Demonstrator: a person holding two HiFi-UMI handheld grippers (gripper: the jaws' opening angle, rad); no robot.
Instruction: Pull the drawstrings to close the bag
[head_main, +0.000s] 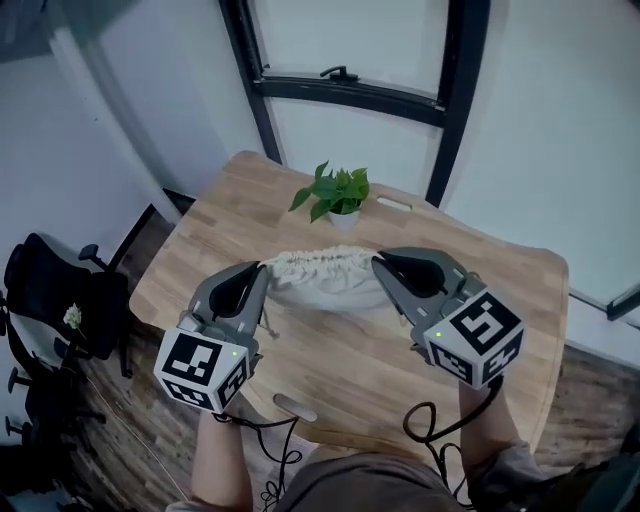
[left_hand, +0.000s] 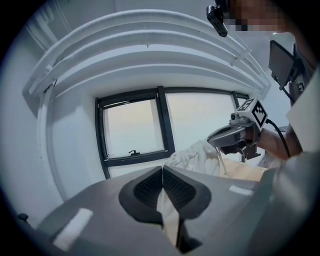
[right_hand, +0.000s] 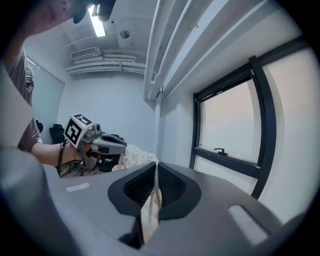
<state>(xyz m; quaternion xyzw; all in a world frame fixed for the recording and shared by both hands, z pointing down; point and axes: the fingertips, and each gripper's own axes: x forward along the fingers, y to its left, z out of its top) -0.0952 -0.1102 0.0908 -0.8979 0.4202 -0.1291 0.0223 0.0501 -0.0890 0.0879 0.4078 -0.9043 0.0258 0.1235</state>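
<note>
Cream bag (head_main: 325, 278) between left hand-held gripper (head_main: 262, 270) and right hand-held gripper (head_main: 380, 262); both clamped on drawstrings (left_hand: 168, 212).

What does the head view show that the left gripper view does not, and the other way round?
Only the head view: the potted plant behind the bag, and the office chair on the floor beside the table. Only the left gripper view: a drawstring clamped between the closed jaws of the left gripper. Both: the bag, the right gripper and the window.
</note>
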